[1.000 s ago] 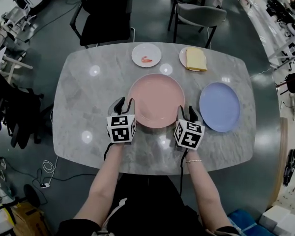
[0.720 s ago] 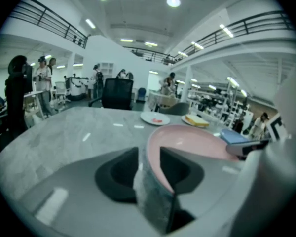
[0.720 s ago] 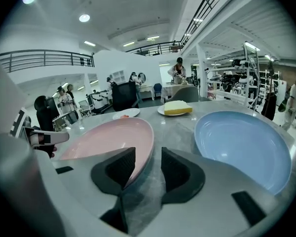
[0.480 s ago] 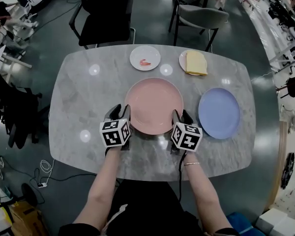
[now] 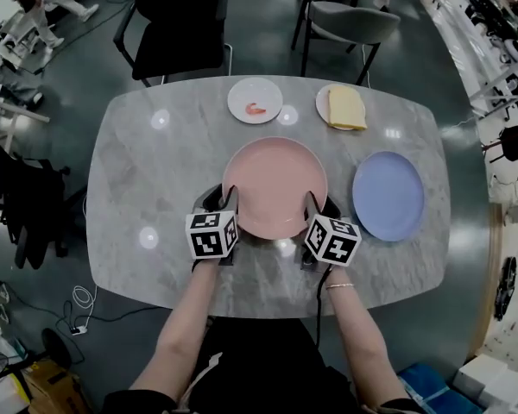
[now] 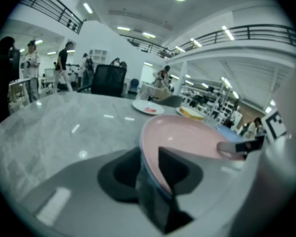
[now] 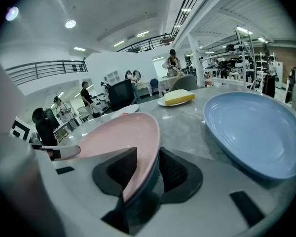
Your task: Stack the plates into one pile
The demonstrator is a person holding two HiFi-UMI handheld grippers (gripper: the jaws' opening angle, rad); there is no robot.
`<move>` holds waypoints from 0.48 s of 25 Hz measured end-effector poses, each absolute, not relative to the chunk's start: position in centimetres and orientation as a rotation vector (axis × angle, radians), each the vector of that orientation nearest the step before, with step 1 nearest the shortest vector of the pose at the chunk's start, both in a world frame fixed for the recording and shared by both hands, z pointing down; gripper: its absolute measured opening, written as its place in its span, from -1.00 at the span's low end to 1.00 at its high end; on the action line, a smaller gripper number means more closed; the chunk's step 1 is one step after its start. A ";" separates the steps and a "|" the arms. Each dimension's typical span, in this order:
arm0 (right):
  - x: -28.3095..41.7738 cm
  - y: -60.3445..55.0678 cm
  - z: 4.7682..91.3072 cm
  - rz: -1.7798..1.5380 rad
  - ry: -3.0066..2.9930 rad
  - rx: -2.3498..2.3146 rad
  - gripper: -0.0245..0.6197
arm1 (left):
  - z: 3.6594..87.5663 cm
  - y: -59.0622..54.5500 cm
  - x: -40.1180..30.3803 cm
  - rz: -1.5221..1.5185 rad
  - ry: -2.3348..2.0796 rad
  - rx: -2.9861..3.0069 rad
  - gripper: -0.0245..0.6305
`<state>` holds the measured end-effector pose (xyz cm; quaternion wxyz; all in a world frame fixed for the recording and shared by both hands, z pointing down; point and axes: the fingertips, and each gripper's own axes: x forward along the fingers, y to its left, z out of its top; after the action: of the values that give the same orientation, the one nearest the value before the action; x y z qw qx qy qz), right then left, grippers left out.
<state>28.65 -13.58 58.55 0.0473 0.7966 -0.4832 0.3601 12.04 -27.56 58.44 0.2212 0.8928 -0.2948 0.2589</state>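
Risk here lies in the grip. The large round pink plate sits at the middle of the grey marbled counter. The left gripper holds its near-left rim and the right gripper its near-right rim. Both sets of jaws have just been closing with the rim between them. In each gripper view the pads look pinched onto that thin edge, one pad on the upper face and one beneath. The bite is shallow and the glaze looks glossy, so the rim could slide out as the plate rises. If one hand lifts faster than the other, the plate would likely tilt and twist in the pads. The large round blue plate lies near, on the right. A low or off-centre pass could knock it, or set the pink plate down crooked on it. At the far edge, one small round white plate carries a red scrap. Beside it a second small white plate carries a yellow slab. Stacking either as it is would probably squash or spill what it carries. Counted: four plates in all, namely one pink, one blue and two small white; two grippers; one counter.
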 end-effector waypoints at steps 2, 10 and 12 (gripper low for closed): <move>28.5 -13.3 57.8 1.081 -1.469 2.461 -0.51 | 57.7 -27.5 12.0 0.703 -0.802 2.481 -0.58; 29.7 -10.0 54.0 1.032 -1.388 2.606 -0.51 | 53.5 -26.1 14.8 0.598 -0.683 2.580 -0.59; 30.6 -8.4 53.1 1.002 -1.346 2.646 -0.51 | 52.6 -25.1 16.5 0.581 -0.635 2.612 -0.60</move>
<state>30.56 -8.42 53.12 0.0039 0.8445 -0.4296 0.3198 16.46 -25.13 52.61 0.1942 0.9317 -0.2265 0.2072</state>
